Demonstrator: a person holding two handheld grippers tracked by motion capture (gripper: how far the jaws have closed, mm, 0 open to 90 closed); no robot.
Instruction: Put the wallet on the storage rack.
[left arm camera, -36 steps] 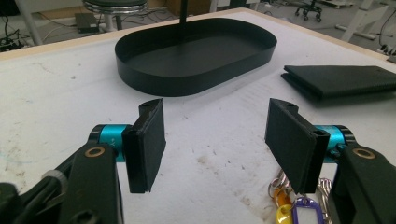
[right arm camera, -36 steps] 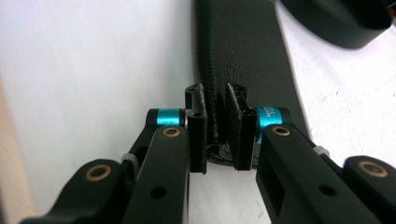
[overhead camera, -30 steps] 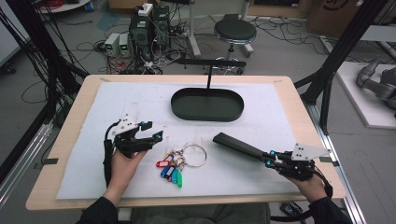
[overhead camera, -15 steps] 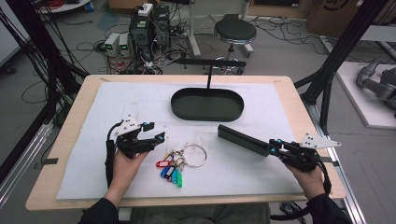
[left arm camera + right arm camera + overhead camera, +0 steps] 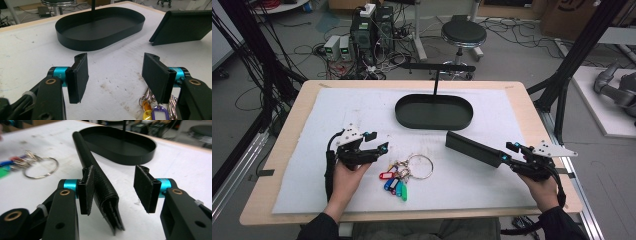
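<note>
Listing left to right across the white mat (image 5: 492, 107):

Left gripper (image 5: 371, 151): held low over the mat, jaws wide apart, nothing between them. In its own view the pads (image 5: 78, 77) frame bare mat, with the keys at the foot of the right-hand jaw.

Keys (image 5: 399, 176): bunch of coloured tags on a large ring (image 5: 418, 165), lying flat just beside the left gripper on its right, so the left hand is much the nearer. Tags point back toward the person, ring away. Only the purple and yellow tags (image 5: 155, 112) show in the left gripper view, cut off by the frame edge.

Tray (image 5: 434, 111): black oval, empty, at the far middle of the mat, with a thin post (image 5: 436, 82) rising behind it. Post foot hard to make out.

Wallet (image 5: 473, 148): long black folded case, possibly a key holder; its long axis runs from near the tray's near edge down to the right gripper, pointing toward the tray.

Right gripper (image 5: 508, 159): jaws apart around the wallet's near end. In its own view the case (image 5: 101, 187) leans against the left-hand pad, clear of the right-hand pad (image 5: 143, 191); not clamped. Whether the wallet's far end rests on the mat cannot be told
</note>
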